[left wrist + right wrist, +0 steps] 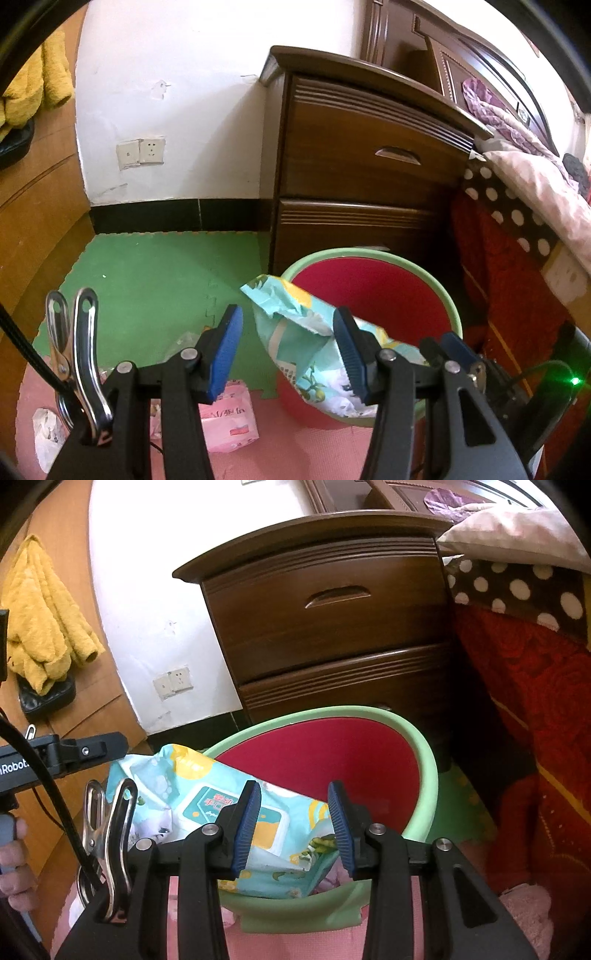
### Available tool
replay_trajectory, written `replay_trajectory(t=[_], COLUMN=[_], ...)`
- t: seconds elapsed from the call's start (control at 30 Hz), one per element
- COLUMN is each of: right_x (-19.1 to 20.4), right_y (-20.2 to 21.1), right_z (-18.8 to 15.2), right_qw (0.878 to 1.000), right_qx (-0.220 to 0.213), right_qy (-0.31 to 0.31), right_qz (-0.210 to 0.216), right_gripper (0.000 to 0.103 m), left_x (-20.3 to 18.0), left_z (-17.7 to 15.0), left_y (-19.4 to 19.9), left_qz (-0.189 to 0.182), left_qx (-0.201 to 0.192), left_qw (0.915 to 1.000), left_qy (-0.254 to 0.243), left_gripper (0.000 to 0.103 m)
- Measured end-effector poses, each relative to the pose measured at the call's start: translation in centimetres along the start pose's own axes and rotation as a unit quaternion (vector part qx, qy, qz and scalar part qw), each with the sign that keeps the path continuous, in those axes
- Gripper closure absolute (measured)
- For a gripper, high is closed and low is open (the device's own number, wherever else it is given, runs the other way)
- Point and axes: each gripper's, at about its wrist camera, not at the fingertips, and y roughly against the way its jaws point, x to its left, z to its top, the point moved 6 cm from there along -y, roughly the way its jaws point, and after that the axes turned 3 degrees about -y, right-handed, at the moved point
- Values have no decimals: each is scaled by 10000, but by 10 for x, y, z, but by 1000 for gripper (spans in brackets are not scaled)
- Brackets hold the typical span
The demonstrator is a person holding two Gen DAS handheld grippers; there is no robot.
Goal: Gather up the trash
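A red bin with a pale green rim (441,291) (430,771) stands on the floor before a dark wooden nightstand. A crumpled teal and yellow wipes packet (291,325) (207,797) lies across the bin's near rim, partly hanging outside. My left gripper (290,350) is open, its jaws on either side of the packet's left end, not touching it. My right gripper (293,825) is open just above the packet at the bin's near rim; its fingers also show in the left wrist view (452,347).
A pink packet (227,421), a clear wrapper (184,341) and a white crumpled bag (46,437) lie on green and pink foam mats. The nightstand (365,166) is behind the bin, a bed with red cover (535,709) to the right, a wooden wardrobe (37,221) to the left.
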Motion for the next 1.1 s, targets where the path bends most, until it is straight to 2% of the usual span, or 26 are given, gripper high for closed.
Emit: replay_trajectory(t=[0.2, 0.33, 0.5, 0.63, 0.83, 1.1], right_x=[-1, -1, -5, -8, -7, -5], right_y=[0, 0, 4, 6, 7, 3], right_z=[0, 1, 3, 4, 4, 0], right_qw=[10000, 10000, 9999, 9998, 9998, 9999], right_qx=[19, 0, -91, -111, -108, -40], right_qy=[-34, -8, -103, -154, -143, -111], right_qz=[-3, -32, -4, 17, 35, 42], right_gripper=[64, 64, 64, 64, 64, 64], left_x=[8, -3, -19, -31, -50, -36], left_z=[-13, -19, -16, -14, -18, -28], left_y=[1, -5, -9, -15, -40, -43], left_qz=[-10, -213, -208, -173, -456, -361], left_qx=[91, 206, 173, 169, 451, 466], left_qw=[9999, 9996, 9995, 9994, 9972, 9979], left_qy=[81, 36, -133, -254, -373, -281], left_gripper=[50, 61, 67, 67, 67, 65])
